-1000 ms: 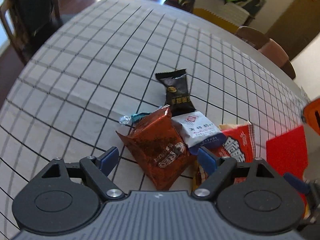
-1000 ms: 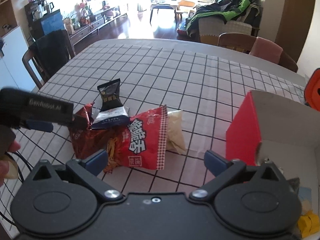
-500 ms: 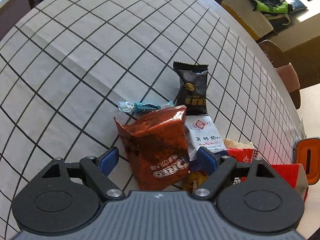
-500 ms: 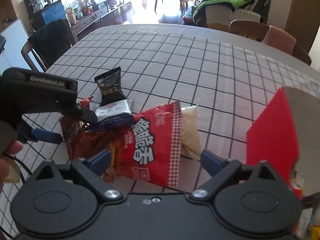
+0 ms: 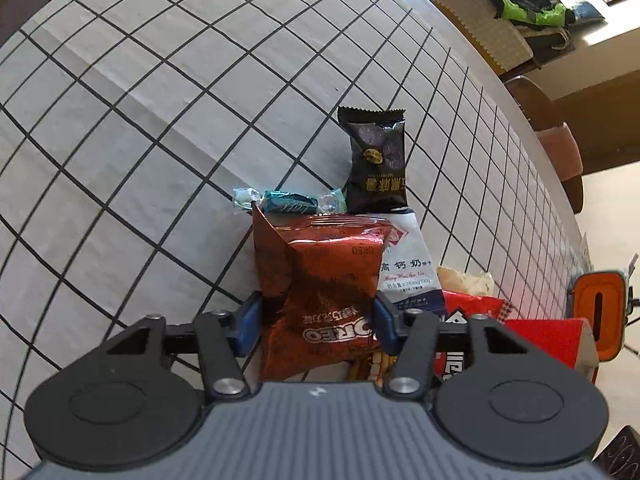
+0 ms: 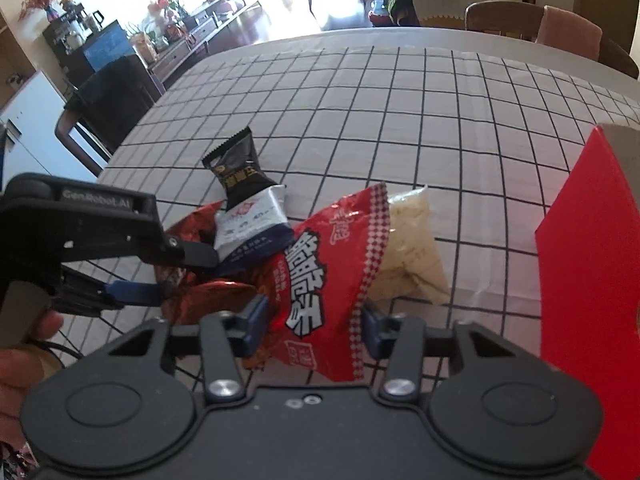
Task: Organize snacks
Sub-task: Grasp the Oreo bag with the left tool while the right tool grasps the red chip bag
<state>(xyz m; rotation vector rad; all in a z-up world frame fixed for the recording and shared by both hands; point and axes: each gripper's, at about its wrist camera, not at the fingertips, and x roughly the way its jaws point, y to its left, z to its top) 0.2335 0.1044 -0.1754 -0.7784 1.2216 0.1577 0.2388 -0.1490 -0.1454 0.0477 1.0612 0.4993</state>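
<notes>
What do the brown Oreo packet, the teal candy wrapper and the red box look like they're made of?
Oreo packet: thin metallised plastic film, glossy; it creases sharply and glints between the closing left gripper pads. Teal candy wrapper: shiny foil-like film with clear, cellophane-like twisted ends. Red box: probably cardboard, matte red outside, with flat stiff walls and a pale grey inner face.
</notes>
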